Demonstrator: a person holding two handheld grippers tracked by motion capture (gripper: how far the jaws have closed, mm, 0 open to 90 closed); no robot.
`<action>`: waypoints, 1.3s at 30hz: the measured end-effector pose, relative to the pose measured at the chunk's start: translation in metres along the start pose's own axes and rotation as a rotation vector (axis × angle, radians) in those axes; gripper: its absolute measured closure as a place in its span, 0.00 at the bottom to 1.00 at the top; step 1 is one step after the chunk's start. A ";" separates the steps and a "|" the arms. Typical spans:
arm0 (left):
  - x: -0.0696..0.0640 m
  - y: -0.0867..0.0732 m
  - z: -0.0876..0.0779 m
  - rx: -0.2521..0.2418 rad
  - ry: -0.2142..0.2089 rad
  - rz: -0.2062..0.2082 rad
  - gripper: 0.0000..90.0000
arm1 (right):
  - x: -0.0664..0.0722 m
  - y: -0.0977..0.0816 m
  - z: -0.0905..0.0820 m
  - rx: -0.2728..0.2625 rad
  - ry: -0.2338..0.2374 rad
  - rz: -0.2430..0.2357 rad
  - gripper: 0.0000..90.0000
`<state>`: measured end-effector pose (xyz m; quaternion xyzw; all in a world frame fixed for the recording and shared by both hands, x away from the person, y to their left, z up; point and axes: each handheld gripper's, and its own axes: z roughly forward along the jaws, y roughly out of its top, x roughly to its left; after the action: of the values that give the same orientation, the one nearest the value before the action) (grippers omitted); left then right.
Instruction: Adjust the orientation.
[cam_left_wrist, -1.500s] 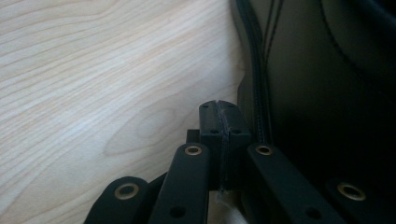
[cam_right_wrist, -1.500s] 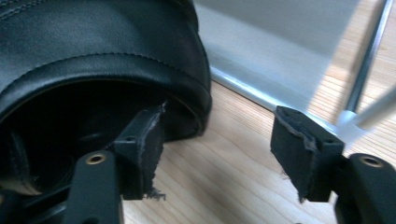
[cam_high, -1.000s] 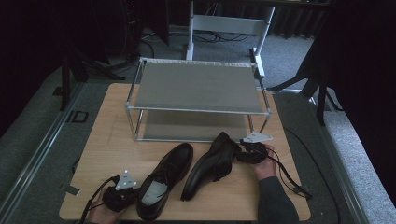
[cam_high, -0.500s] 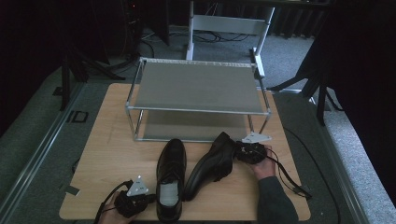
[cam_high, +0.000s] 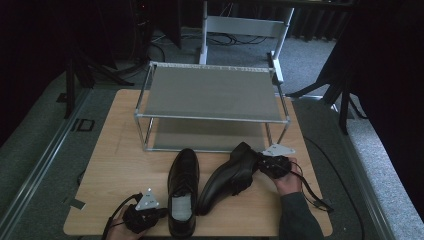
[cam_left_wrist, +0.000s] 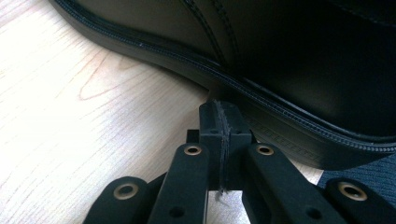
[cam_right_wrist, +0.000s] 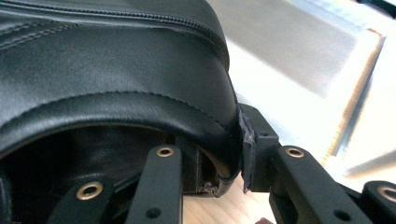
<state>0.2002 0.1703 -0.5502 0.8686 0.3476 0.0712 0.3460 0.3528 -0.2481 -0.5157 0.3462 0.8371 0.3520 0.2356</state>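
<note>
Two black leather dress shoes lie on the wooden table (cam_high: 115, 165). The left shoe (cam_high: 183, 192) stands upright, toe towards the rack. My left gripper (cam_high: 144, 216) sits beside its heel. In the left gripper view the gripper (cam_left_wrist: 219, 114) is shut with nothing between its pads, and its tip rests against that shoe's (cam_left_wrist: 289, 56) sole edge. The right shoe (cam_high: 229, 176) leans on its side. My right gripper (cam_high: 271, 165) is shut on its heel collar. In the right gripper view the gripper (cam_right_wrist: 233, 144) has one jaw inside the shoe (cam_right_wrist: 116, 70) and one outside.
A two-shelf metal shoe rack (cam_high: 212, 92) stands at the back of the table, both shelves bare. A white chair frame (cam_high: 245, 25) is behind it. Grey carpet (cam_high: 380, 165) surrounds the table, and a cable (cam_high: 312, 192) trails from the right gripper.
The left shoe has swung from a diagonal to pointing straight at the rack, its heel shifting right. My left gripper moved right and nearer with it. The right shoe and gripper hardly moved.
</note>
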 end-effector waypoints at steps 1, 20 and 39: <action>0.000 0.000 0.000 0.000 -0.002 0.001 1.00 | 0.000 0.000 -0.004 -0.001 -0.009 -0.003 0.80; -0.011 0.008 0.008 0.003 -0.009 0.055 1.00 | -0.026 -0.031 -0.076 0.164 -0.233 0.214 0.84; -0.022 0.020 0.022 -0.008 -0.042 0.101 0.96 | -0.042 -0.005 -0.058 0.136 -0.188 0.257 0.77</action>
<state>0.2031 0.1339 -0.5511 0.8849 0.2957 0.0718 0.3527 0.3408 -0.3070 -0.4763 0.4969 0.7821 0.2880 0.2419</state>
